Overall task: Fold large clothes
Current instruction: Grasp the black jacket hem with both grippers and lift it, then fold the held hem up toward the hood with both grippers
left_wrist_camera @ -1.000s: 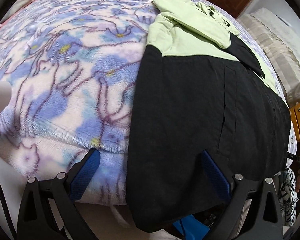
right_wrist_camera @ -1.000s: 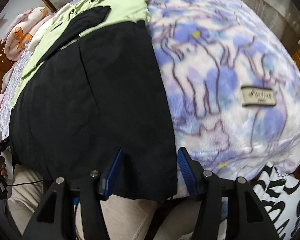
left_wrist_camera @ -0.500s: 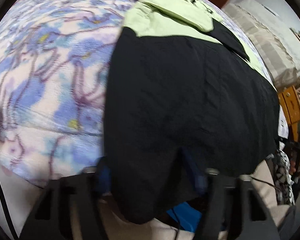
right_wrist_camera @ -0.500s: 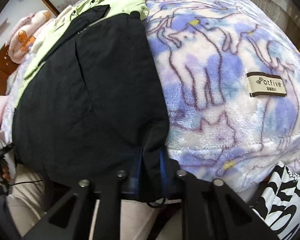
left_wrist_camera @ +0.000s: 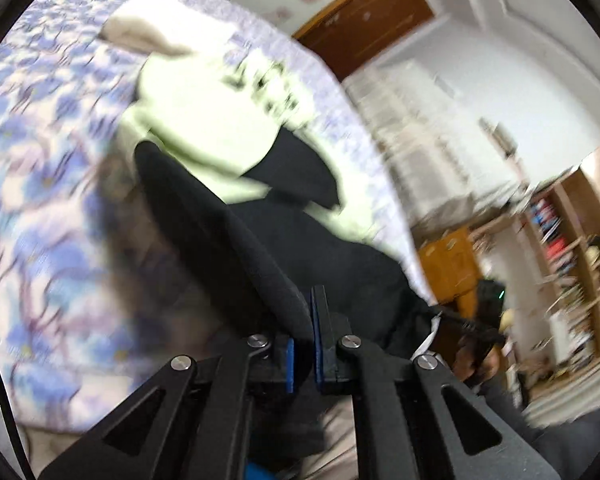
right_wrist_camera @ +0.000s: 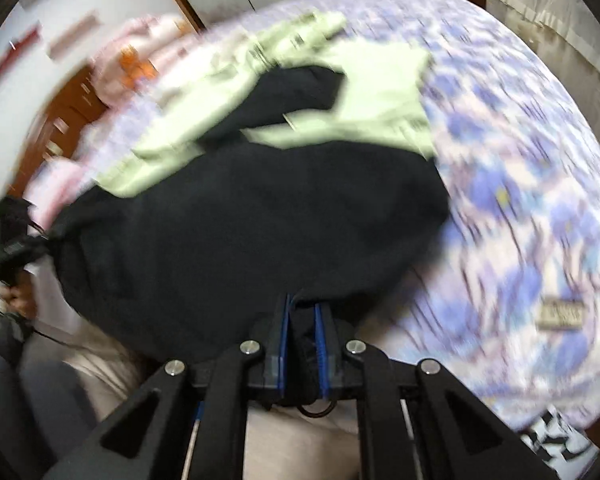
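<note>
A large black and pale-green jacket lies on a bed, its black lower part nearest me. My left gripper is shut on the jacket's black hem at one bottom corner, and the cloth rises in a ridge from the jaws. My right gripper is shut on the hem at the other bottom corner, with bunched black fabric between the blue pads. The hem hangs lifted off the bed between both grippers. Both views are blurred by motion.
The bed carries a fleecy blue and purple blanket with a sewn label. A cream folded cloth and pink bedding lie at the far end. Wooden shelves and a door stand beyond.
Both grippers closed on the jacket's bottom hem and rose, lifting the black edge off the bed. Both cameras tilted up, so the room beyond the bed came into view.
</note>
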The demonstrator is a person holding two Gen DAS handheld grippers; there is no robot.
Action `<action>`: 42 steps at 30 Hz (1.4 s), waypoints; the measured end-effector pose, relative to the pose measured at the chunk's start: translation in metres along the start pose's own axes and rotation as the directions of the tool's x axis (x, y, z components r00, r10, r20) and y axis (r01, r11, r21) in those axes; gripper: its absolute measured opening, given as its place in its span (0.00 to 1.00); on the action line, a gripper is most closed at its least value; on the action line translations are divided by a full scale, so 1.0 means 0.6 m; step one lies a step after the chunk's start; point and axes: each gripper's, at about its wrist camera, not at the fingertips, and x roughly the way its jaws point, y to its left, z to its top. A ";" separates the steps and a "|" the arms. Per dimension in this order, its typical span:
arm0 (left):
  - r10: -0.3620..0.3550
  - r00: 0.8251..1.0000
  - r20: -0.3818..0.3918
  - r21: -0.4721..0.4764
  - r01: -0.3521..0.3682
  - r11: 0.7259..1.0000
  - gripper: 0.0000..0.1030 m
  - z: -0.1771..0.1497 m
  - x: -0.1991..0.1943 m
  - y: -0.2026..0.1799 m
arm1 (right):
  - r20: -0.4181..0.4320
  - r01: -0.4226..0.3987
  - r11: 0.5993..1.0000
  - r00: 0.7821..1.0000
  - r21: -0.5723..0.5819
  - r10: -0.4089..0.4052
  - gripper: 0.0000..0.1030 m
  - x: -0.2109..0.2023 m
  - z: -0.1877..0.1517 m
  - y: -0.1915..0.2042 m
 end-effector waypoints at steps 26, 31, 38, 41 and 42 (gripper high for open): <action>0.404 0.915 -0.013 -0.392 -0.376 0.840 0.60 0.450 0.235 0.265 | 0.059 0.098 0.865 0.988 0.492 -0.145 0.29 0.236 0.411 -0.256; 0.450 0.892 -0.037 -0.269 -0.443 0.855 0.63 0.463 0.260 0.262 | 0.077 0.121 0.906 0.983 0.406 -0.165 0.35 0.236 0.409 -0.248; 0.540 0.840 -0.056 0.140 -0.529 0.837 0.63 0.462 0.298 0.205 | 0.066 0.274 0.932 0.953 0.239 -0.297 0.46 0.231 0.421 -0.240; 0.529 0.844 -0.081 0.274 -0.492 0.826 0.63 0.450 0.298 0.185 | 0.062 0.313 0.934 0.943 0.170 -0.327 0.46 0.242 0.429 -0.233; 0.532 0.843 -0.084 0.326 -0.481 0.814 0.63 0.445 0.298 0.178 | 0.061 0.328 0.933 0.939 0.147 -0.339 0.46 0.246 0.430 -0.230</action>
